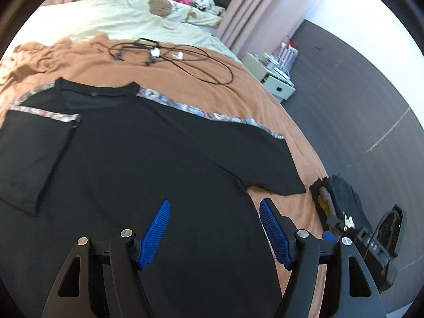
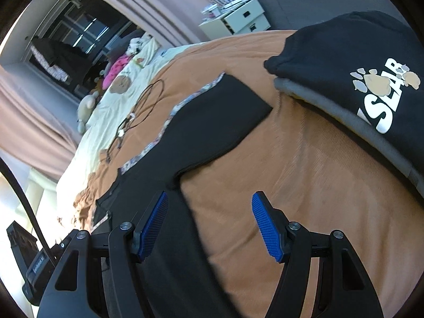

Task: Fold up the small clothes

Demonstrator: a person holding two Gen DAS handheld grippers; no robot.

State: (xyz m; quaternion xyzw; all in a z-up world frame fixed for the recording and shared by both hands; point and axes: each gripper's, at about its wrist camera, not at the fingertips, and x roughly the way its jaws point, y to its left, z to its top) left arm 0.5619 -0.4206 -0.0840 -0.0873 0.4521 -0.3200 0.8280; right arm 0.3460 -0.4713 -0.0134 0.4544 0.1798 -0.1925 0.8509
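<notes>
the left gripper (image 1: 213,206) hung with its blue pads spread wide and nothing between them, above the lower body of the black t-shirt (image 1: 148,159). the right gripper (image 2: 209,201) was likewise spread and empty, over the shirt's side edge where it met the brown blanket (image 2: 304,159).

the shirt lay flat on that blanket, one sleeve already turned in over the chest, the other sleeve (image 2: 220,116) out straight. it looked thin, limp and light, likely to sag and drag when lifted, so pinching the sleeve end or the hem corner seemed the surest hold.

the left view alone showed the neckline and the folded-in sleeve (image 1: 34,156). only the right view showed the folded stack (image 2: 357,79) clearly, a printed black garment on top, lying close beside the outstretched sleeve.
</notes>
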